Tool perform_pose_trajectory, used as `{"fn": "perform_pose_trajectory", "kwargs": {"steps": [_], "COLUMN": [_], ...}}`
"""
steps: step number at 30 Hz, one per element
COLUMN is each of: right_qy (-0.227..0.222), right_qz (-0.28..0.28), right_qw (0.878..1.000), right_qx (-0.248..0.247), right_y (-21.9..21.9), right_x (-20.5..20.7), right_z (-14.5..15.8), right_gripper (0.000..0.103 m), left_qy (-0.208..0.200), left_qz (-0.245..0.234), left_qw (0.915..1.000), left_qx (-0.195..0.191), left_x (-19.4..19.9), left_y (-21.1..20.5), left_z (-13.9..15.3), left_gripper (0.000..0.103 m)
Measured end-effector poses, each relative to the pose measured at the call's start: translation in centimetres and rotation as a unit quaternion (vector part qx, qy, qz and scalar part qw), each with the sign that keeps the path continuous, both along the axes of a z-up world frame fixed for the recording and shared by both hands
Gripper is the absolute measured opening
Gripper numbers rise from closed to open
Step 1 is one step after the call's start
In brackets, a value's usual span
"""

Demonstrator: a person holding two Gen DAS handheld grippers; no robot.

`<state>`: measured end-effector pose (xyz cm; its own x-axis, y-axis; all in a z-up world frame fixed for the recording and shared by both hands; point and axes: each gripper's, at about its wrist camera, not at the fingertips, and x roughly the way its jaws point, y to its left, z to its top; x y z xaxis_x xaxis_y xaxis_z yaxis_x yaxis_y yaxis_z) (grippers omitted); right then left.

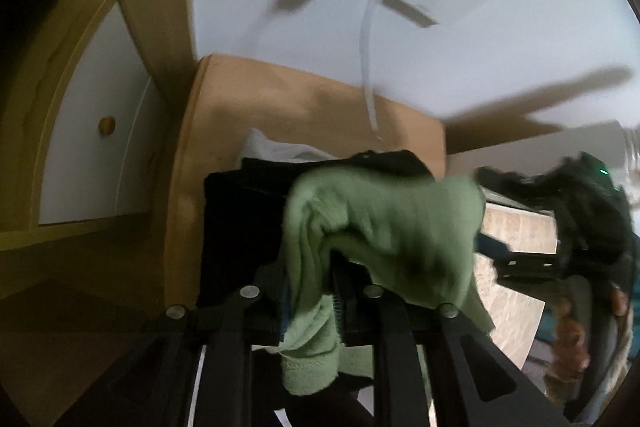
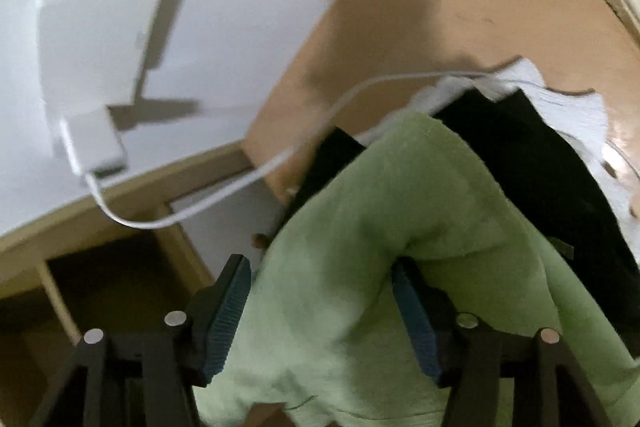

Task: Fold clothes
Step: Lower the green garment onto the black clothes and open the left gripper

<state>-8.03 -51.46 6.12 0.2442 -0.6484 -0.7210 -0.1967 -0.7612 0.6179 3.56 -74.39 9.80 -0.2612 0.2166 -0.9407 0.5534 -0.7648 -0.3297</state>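
Note:
A light green garment (image 1: 380,219) hangs bunched over a stack of folded clothes: a black piece (image 1: 240,219) on a white one (image 1: 272,147). My left gripper (image 1: 312,287) is shut on a fold of the green cloth, its jaws narrow. In the right wrist view the green garment (image 2: 360,227) lies between the wide-apart fingers of my right gripper (image 2: 320,267); its blue pads (image 2: 228,315) do not squeeze it. Beyond it lie the black piece (image 2: 540,167) and the white piece (image 2: 560,99). The right gripper (image 1: 580,227) and the hand holding it show at the right edge.
The stack rests on a brown tabletop (image 1: 300,99) against a white wall. A white charger (image 2: 92,139) is plugged in there, and its cable (image 2: 280,155) trails onto the clothes. A cabinet with a white door and round knob (image 1: 106,126) stands at the left.

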Motion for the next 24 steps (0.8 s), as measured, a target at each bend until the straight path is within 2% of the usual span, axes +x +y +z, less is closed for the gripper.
{"fn": "perform_pose_trajectory", "kwargs": {"steps": [4,8,10,13,17,20,22,24], "right_qy": [0.026,0.035,0.052,0.091,0.128,0.185,0.23,0.267], "right_qz": [0.022,0.038,0.047,0.083,0.109,0.118,0.132,0.148], "right_qw": [0.999,0.999,0.998,0.992,0.985,0.974,0.961,0.947], "right_qx": [0.0,0.0,0.0,0.005,0.027,0.056,0.077,0.097], "right_y": [-0.2,0.6,1.0,1.4,2.8,4.1,4.6,4.8], "right_x": [-0.4,0.3,1.1,3.3,7.0,9.4,11.1,12.5], "right_z": [1.4,1.9,2.6,3.8,4.5,5.7,6.9,7.8], "right_gripper": [0.062,0.062,0.062,0.062,0.062,0.063,0.063,0.063], "left_qy": [0.023,0.065,0.082,0.109,0.136,0.153,0.152,0.151], "left_qz": [0.024,0.03,0.017,-0.013,-0.034,-0.056,-0.072,-0.08], "left_qw": [0.9993,0.9974,0.9965,0.9936,0.9886,0.9836,0.9803,0.9799], "left_qx": [-0.014,-0.002,-0.002,-0.025,-0.054,-0.078,-0.104,-0.103], "left_x": [0.3,1.5,2.1,3.1,4.7,6.0,6.6,7.1], "left_y": [-1.6,-2.4,-1.9,0.2,3.4,5.7,7.1,7.6], "left_z": [0.9,2.7,3.6,4.9,5.7,6.2,6.6,6.8], "left_gripper": [0.05,0.057,0.06,0.065,0.066,0.067,0.069,0.07]}}
